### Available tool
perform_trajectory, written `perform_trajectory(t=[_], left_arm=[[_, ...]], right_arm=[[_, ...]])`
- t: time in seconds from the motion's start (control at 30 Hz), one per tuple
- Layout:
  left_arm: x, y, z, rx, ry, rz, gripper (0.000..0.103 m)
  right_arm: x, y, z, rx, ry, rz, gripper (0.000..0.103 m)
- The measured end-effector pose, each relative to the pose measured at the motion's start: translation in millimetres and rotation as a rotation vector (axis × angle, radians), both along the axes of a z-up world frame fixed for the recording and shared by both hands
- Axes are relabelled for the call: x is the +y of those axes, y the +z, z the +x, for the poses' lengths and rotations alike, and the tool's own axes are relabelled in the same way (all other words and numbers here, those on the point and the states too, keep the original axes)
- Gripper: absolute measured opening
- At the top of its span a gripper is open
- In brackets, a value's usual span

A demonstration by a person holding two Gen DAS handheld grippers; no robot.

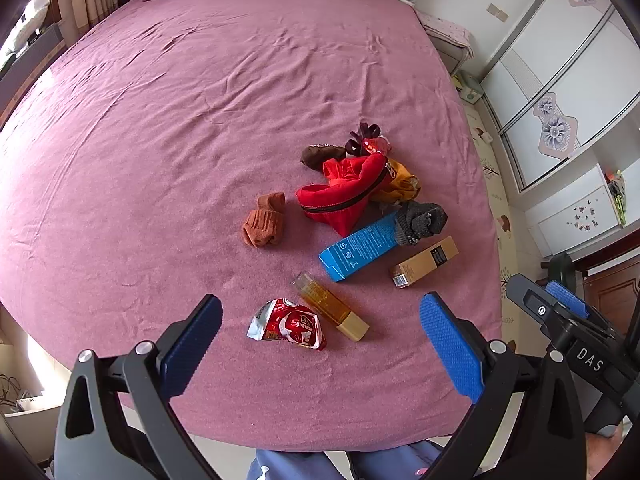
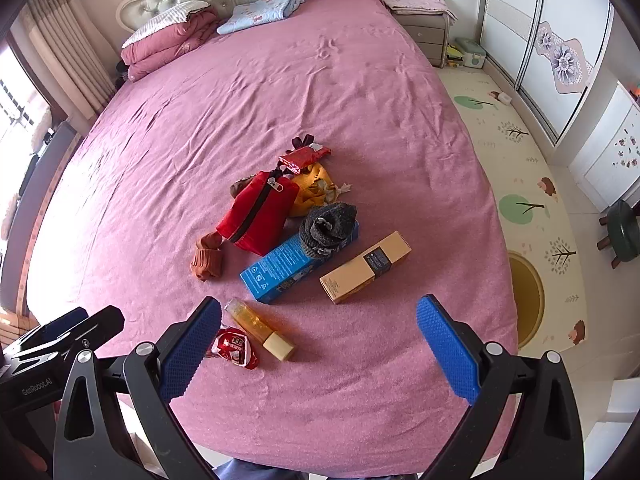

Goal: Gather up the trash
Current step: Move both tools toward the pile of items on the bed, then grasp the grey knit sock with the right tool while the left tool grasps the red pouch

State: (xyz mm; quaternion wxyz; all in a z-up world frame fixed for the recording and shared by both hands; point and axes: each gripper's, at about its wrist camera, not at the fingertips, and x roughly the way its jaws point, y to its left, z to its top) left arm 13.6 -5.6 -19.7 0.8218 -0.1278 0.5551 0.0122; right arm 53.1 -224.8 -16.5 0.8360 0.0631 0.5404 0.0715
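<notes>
A crumpled red snack wrapper (image 1: 287,325) lies on the pink bed near its front edge, also in the right wrist view (image 2: 234,349). Beside it lies an amber bottle (image 1: 330,306) (image 2: 260,329), then a blue box (image 1: 360,247) (image 2: 292,266) and a tan box (image 1: 425,261) (image 2: 365,267). A second red wrapper (image 2: 305,157) lies behind the pile. My left gripper (image 1: 320,344) is open and empty above the wrapper and bottle. My right gripper (image 2: 318,344) is open and empty, just right of the bottle.
A red zip pouch (image 1: 344,194) (image 2: 258,212), an orange sock (image 1: 264,222), a grey sock (image 2: 328,226) on the blue box, and a yellow cloth (image 2: 312,190) lie in the pile. Pillows (image 2: 168,44) are at the headboard. A patterned floor mat (image 2: 532,208) and stool (image 2: 624,232) are right of the bed.
</notes>
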Motion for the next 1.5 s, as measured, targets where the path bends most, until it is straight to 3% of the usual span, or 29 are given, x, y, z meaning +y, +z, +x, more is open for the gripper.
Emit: perform_trajectory(t=[1.07, 1.5], left_arm=[[-8, -2, 8, 0.021, -0.036, -0.008, 0.099], [-9, -18, 21, 0.065, -0.049, -0.001, 0.099]], right_arm=[[-1, -4, 5, 0.017, -0.004, 0.012, 0.094], [-1, -18, 13, 0.057, -0.014, 0.028, 0.094]])
